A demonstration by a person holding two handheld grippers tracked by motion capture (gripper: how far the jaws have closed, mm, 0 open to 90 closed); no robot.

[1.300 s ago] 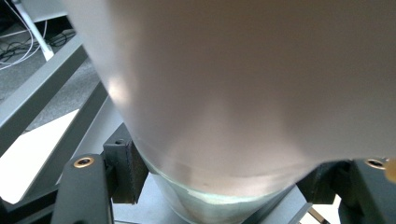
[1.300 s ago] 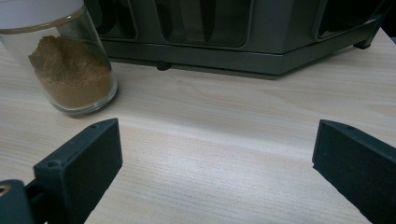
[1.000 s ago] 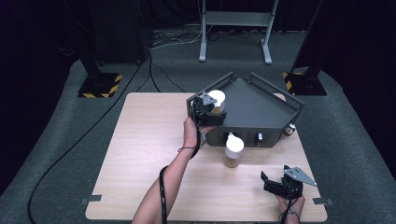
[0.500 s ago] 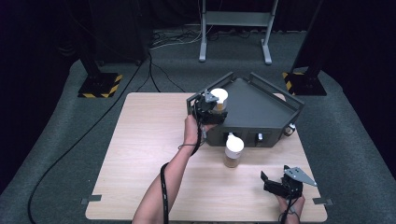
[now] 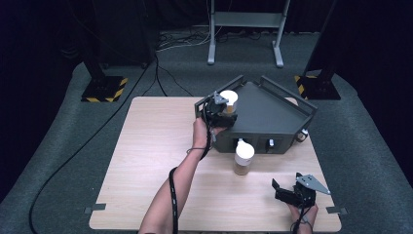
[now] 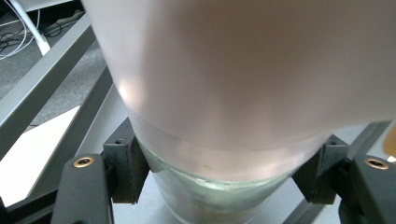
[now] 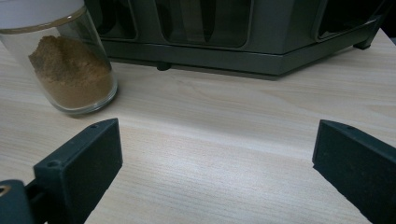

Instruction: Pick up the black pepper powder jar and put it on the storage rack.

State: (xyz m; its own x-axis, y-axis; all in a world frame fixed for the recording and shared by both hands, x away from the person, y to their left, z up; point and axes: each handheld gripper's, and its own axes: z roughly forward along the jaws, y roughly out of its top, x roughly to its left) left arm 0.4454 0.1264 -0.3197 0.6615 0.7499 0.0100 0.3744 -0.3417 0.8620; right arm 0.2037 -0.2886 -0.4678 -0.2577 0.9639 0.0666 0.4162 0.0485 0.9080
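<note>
Over tray (image 5: pixel 272 105), left gripper (image 5: pixel 221 111) clamps jar (image 6: pixel 224 116) (white-lidded)

Pale matt wood-grain worktop (image 5: pixel 146 165). Clear glossy glass jar (image 7: pixel 70 74) with smooth white lid, holding coarse brown powder. Dark grey matt metal-looking rack (image 5: pixel 272 112). Matt black plastic jaws on the right hand-held gripper (image 7: pixel 217 172).
</note>
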